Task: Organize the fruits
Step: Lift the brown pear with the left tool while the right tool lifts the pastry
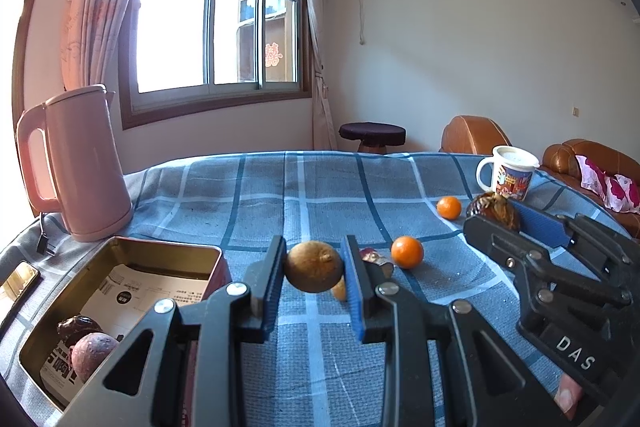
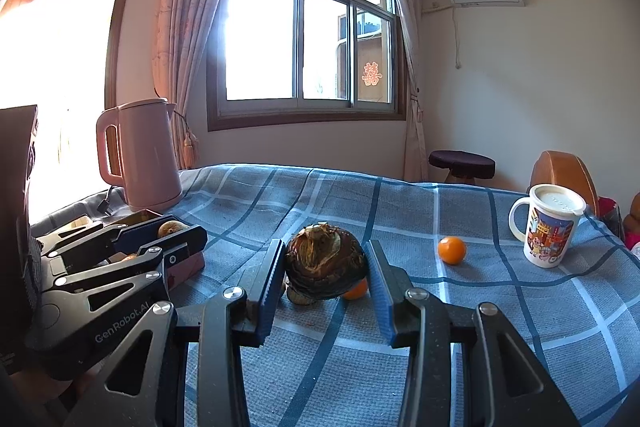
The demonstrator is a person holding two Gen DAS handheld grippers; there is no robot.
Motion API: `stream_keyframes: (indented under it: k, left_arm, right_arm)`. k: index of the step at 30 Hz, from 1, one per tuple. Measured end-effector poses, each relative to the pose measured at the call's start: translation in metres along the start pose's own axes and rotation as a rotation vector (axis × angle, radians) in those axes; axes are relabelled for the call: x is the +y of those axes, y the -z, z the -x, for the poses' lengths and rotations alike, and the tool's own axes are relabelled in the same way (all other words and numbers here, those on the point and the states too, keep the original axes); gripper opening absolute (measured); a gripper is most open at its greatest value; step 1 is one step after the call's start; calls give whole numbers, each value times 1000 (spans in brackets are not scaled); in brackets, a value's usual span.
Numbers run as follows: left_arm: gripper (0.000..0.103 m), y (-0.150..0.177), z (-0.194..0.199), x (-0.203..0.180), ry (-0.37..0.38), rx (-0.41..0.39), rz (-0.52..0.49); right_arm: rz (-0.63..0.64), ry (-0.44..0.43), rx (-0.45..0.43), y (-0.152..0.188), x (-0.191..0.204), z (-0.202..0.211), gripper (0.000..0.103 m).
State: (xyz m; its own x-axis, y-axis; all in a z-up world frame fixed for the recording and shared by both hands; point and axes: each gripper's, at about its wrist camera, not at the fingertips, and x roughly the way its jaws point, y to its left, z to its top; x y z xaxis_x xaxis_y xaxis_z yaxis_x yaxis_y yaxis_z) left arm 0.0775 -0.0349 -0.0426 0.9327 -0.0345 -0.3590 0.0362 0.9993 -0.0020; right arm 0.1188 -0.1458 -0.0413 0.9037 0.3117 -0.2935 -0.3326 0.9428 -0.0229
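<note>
Step in hand: carrying fruit to tin [image 1: 120, 291] at tabletop's left edge. Left gripper [image 1: 314, 267] pinches brown fruit [image 1: 314, 266], lifted just right of tin. Right gripper [image 2: 326, 267] pinches dark scaly fruit [image 2: 326, 261] above mid-tabletop. Next: swing left gripper over tin, lower, release among fruits inside. Two oranges [image 1: 407, 251] wait on cloth.

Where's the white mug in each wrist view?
Left wrist view: mug at far right, beyond the right gripper.
Right wrist view: mug at right, on the checked cloth.
Shared landmark: pink kettle, at left in both.
</note>
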Motion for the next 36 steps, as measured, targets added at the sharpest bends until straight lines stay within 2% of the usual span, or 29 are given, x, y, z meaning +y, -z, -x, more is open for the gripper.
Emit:
stream_keyframes:
  k: [16,36]
  left_arm:
    - [30,-1,5,-4,-4,-19,-16]
    - [30,2,1,7,-2,39,23]
  right_arm:
    - [5,8,0,1,1,0,42]
    - [48,1,26,-1,15,-5,42]
